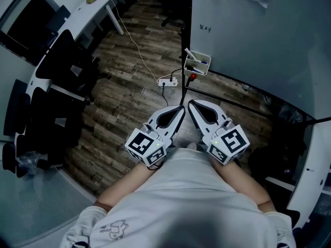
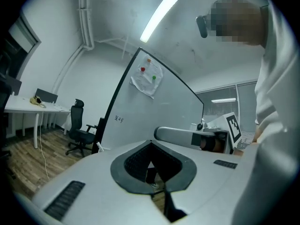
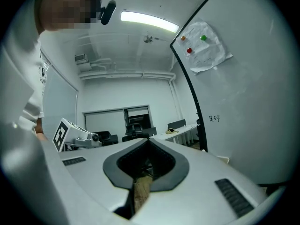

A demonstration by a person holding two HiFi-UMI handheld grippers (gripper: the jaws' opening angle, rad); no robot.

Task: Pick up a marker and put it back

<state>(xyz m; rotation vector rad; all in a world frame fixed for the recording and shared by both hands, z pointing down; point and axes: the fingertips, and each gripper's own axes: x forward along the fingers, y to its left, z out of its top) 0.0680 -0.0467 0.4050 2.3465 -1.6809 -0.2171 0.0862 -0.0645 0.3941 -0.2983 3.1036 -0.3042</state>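
Both tools are held low against the person's torso, side by side and angled inward so their tips nearly meet. This looks like a resting carry, not a reach. The left gripper (image 1: 180,110) has its jaws pressed together with nothing between them; the left gripper view shows only floor through the hollow of the pads. The right gripper (image 1: 192,104) is likewise closed and empty. The task's thing, a marker (image 1: 191,54), leans in a small white holder (image 1: 197,66) with a blue-capped one beside it. The holder hangs at the lower corner of the whiteboard (image 1: 248,30), just inside its dark frame edge, presumably so that pens sit within reach of whoever writes on the board. It is well apart from both grippers, ahead of them and above the wooden floor (image 1: 129,97), where a power strip (image 1: 168,81) lies near the board's foot. By my reading the pick has not begun. One gripper must first spread its jaws and be carried forward to the holder's open top.
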